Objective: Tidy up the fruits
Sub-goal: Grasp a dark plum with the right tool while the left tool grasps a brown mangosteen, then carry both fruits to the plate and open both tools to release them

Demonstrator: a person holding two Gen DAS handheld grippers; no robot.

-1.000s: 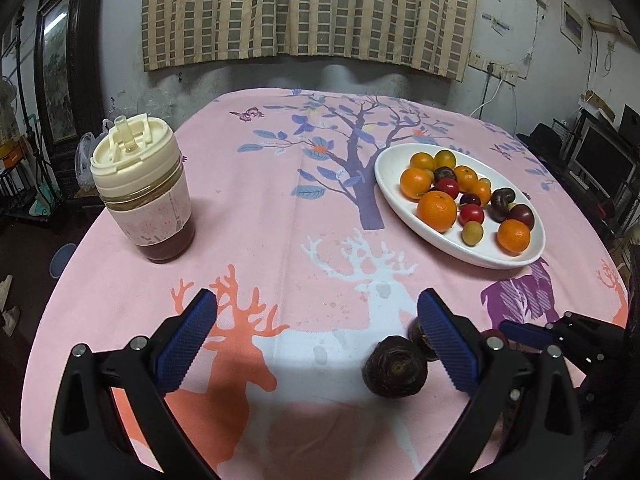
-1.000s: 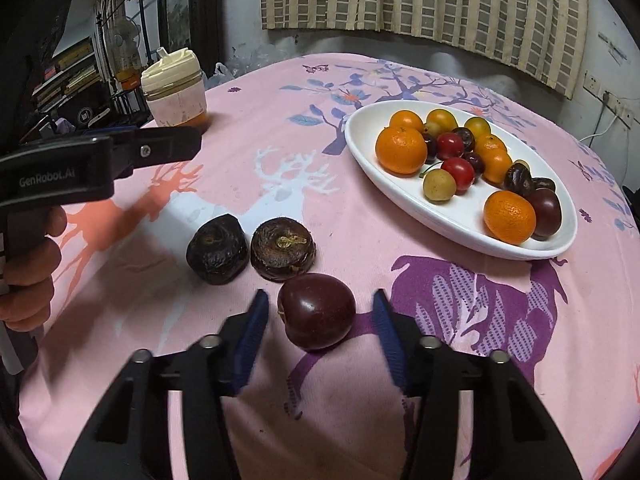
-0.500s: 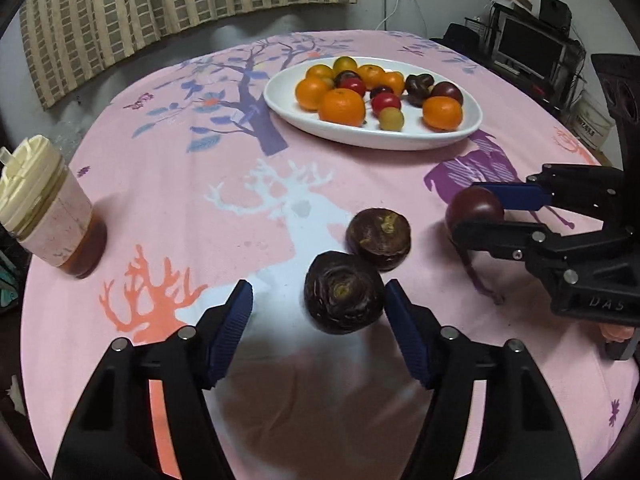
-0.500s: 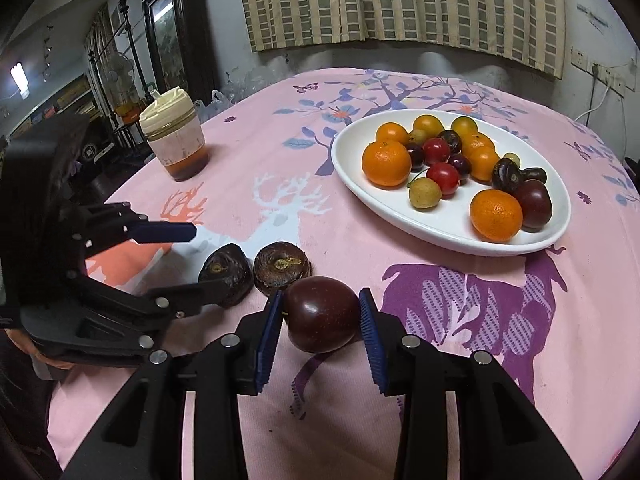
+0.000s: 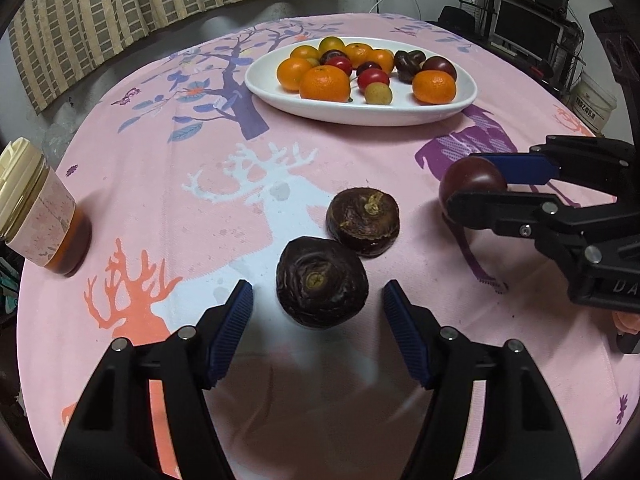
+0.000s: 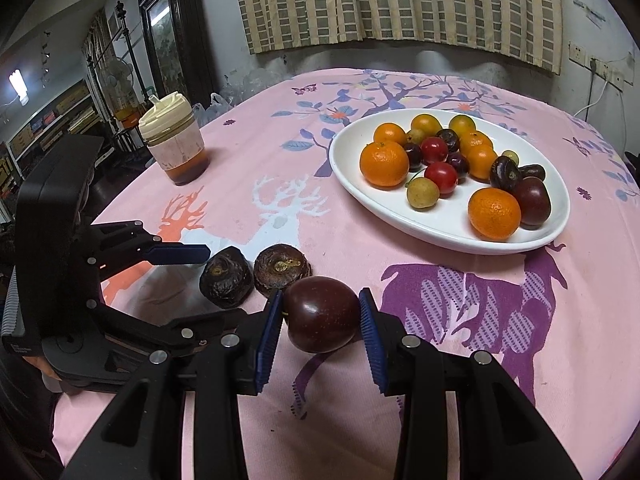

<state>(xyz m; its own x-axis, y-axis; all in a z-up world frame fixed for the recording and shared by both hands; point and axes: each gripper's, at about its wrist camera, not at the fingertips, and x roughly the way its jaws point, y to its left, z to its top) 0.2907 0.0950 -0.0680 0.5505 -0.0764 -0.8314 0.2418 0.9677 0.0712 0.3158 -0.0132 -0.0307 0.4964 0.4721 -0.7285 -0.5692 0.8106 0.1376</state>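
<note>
A white oval plate (image 5: 466, 98) (image 6: 348, 176) holds oranges, red and dark fruits. Two dark brown wrinkled fruits lie on the pink tablecloth: the near one (image 5: 322, 282) (image 6: 226, 278) sits between the open pads of my left gripper (image 5: 318, 316), untouched; the other (image 5: 363, 222) (image 6: 282, 270) lies just beyond it. My right gripper (image 6: 320, 316) (image 5: 496, 182) is shut on a dark red plum (image 6: 322, 314) (image 5: 472, 178) and holds it just above the cloth, right of the brown fruits.
A lidded jar of amber liquid (image 5: 36, 216) (image 6: 176, 144) stands at the table's left. The round table's edge (image 5: 36, 264) drops off at the left. Shelves and a monitor (image 5: 524, 24) stand beyond the table.
My left gripper has come closer around the near brown fruit. My right gripper has closed on the plum and lifted it slightly.
</note>
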